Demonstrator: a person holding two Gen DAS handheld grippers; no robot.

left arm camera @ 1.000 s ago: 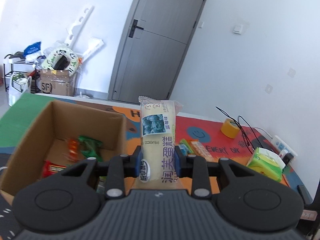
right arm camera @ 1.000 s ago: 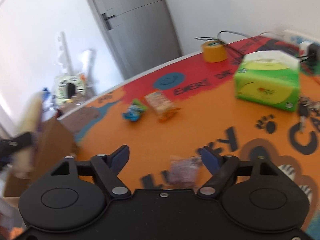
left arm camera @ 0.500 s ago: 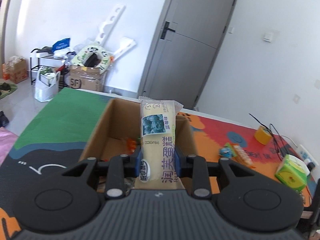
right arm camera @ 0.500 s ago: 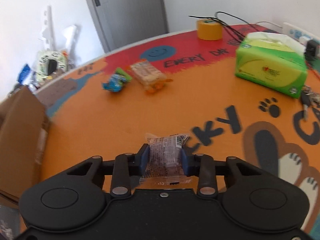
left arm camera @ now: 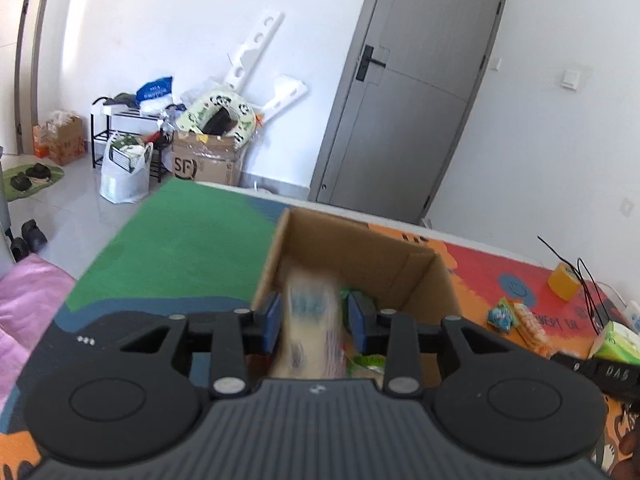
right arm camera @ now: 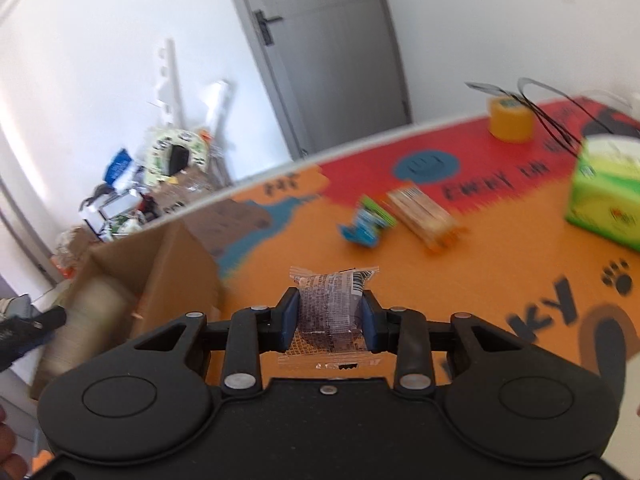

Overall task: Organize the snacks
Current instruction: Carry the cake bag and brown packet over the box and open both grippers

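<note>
An open cardboard box [left arm camera: 360, 248] stands on the colourful table mat, with green-wrapped snacks inside. My left gripper [left arm camera: 316, 314] hangs over the box, its jaws opening. Between them a long cream snack packet [left arm camera: 310, 336] is blurred and slipping down into the box, with small gaps to the pads. In the right wrist view the same box [right arm camera: 176, 268] and the blurred cream packet [right arm camera: 92, 312] sit at the left. My right gripper [right arm camera: 330, 312] is shut on a small brown snack packet [right arm camera: 330, 300], held above the orange mat.
A blue-green snack [right arm camera: 366, 224] and an orange wafer pack [right arm camera: 424, 216] lie on the mat beyond my right gripper. A green tissue box [right arm camera: 604, 196], a yellow tape roll [right arm camera: 512, 120] and black cables are at the right. Clutter lines the far wall by the grey door.
The left gripper swung over the box and let the cream packet slip down. The right gripper shut on the brown packet, lifted it and swung left toward the box.
</note>
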